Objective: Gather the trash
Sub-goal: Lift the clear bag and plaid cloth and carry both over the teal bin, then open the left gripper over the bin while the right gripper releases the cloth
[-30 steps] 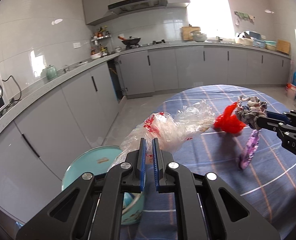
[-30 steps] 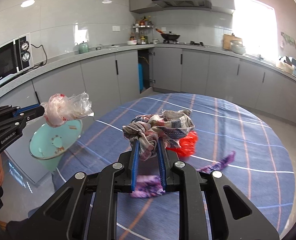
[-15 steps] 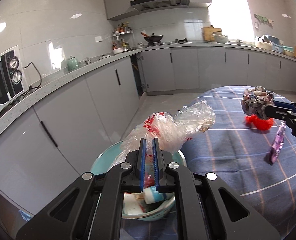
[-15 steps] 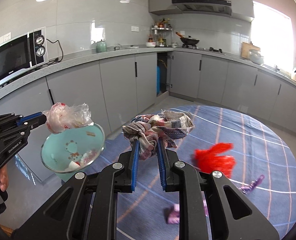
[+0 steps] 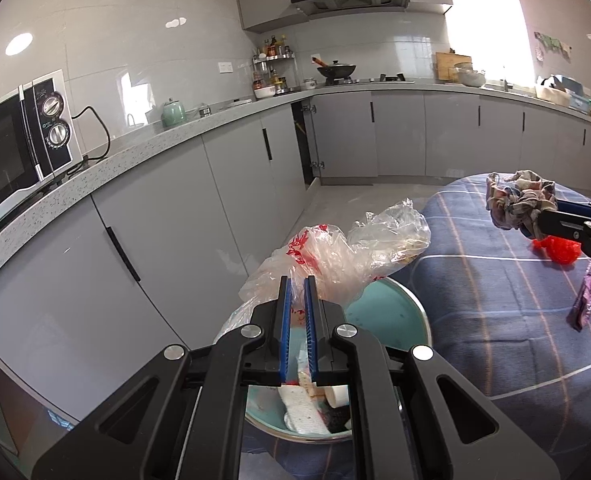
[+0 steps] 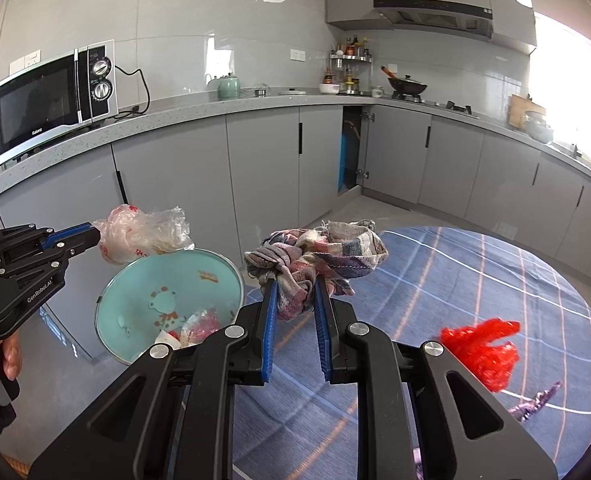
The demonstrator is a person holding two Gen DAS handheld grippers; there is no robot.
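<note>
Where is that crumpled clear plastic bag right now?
The crumpled clear plastic bag is pinched in the left gripper, held above the teal round bin beside the blue-clothed table.

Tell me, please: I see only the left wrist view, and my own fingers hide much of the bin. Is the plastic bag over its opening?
Observer: In the right wrist view, the plastic bag in the left gripper seems to hang above the rim of the teal bin on the cabinet side, not above the middle.
Operator: How does the right gripper hold its cloth?
Observer: The right gripper is shut on the lower fold of the checked cloth; most of the cloth bunches above the fingers.
Operator: Is the red piece free?
Observer: Yes, the red plastic lies whole on the striped tablecloth, and nothing touches it.
</note>
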